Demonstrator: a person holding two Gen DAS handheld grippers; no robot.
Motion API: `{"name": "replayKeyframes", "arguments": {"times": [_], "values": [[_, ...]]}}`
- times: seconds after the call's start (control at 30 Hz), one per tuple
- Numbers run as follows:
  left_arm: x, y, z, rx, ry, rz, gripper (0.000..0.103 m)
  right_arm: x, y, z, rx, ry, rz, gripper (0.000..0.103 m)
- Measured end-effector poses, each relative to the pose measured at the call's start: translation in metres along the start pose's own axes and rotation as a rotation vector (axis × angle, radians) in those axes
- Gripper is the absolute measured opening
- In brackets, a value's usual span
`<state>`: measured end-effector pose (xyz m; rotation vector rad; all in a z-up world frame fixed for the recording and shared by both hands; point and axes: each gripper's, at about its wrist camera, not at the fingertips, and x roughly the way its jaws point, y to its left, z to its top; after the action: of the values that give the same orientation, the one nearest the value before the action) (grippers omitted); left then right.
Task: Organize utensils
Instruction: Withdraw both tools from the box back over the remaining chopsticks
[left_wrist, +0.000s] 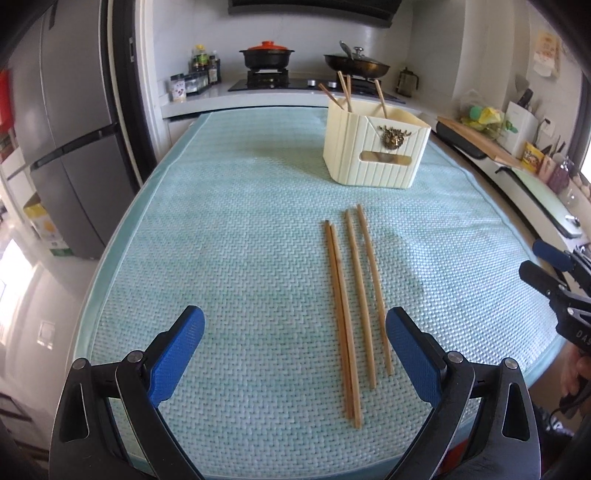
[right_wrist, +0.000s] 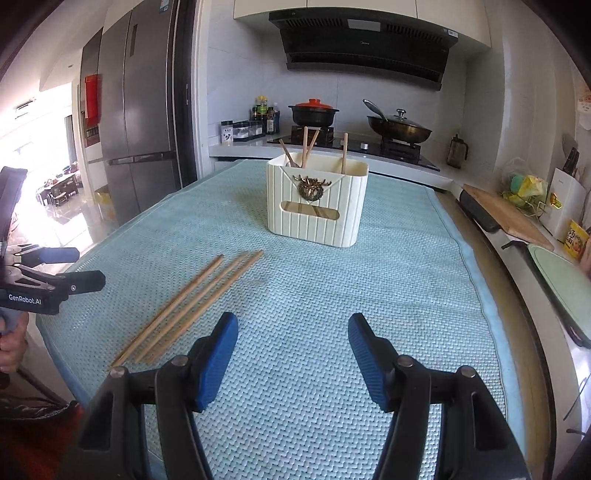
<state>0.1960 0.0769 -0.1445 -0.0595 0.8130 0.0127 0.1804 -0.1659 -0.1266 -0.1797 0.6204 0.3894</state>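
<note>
Several loose wooden chopsticks (left_wrist: 340, 314) (right_wrist: 191, 306) lie side by side on the teal woven mat (left_wrist: 221, 240) (right_wrist: 351, 280). Behind them stands a cream ribbed utensil holder (left_wrist: 376, 151) (right_wrist: 317, 206) with a few chopsticks (left_wrist: 345, 90) (right_wrist: 304, 146) upright in it. My left gripper (left_wrist: 295, 317) (right_wrist: 86, 266) hovers open just above the mat, and the near ends of the loose chopsticks lie inside the span of its fingers, closer to the right finger (left_wrist: 410, 354). My right gripper (right_wrist: 292, 321) (left_wrist: 537, 260) is open and empty over bare mat, to the right of the chopsticks.
A counter behind the table carries a hob with a red-lidded pot (right_wrist: 313, 110), a lidded wok (right_wrist: 400, 127) and spice jars (left_wrist: 192, 83). A grey fridge (left_wrist: 70, 140) stands at the left. On the right counter lie a wooden cutting board (right_wrist: 506, 218) and a knife block (right_wrist: 567, 199).
</note>
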Motion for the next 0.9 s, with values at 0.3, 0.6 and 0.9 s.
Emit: {"name": "replayKeyframes", "arguments": {"times": [0.3, 0.6, 0.9], "values": [[0.005, 0.005, -0.002, 0.000, 0.004, 0.022, 0.099, 0.007, 0.003, -0.004, 0.020, 0.038, 0.007, 0.063], [0.016, 0.021, -0.003, -0.041, 0.029, 0.001, 0.099, 0.015, 0.024, -0.008, -0.024, 0.069, 0.043, 0.063], [0.053, 0.024, 0.008, -0.015, 0.074, -0.024, 0.099, 0.025, 0.032, -0.006, -0.028, 0.107, 0.076, 0.063]]}}
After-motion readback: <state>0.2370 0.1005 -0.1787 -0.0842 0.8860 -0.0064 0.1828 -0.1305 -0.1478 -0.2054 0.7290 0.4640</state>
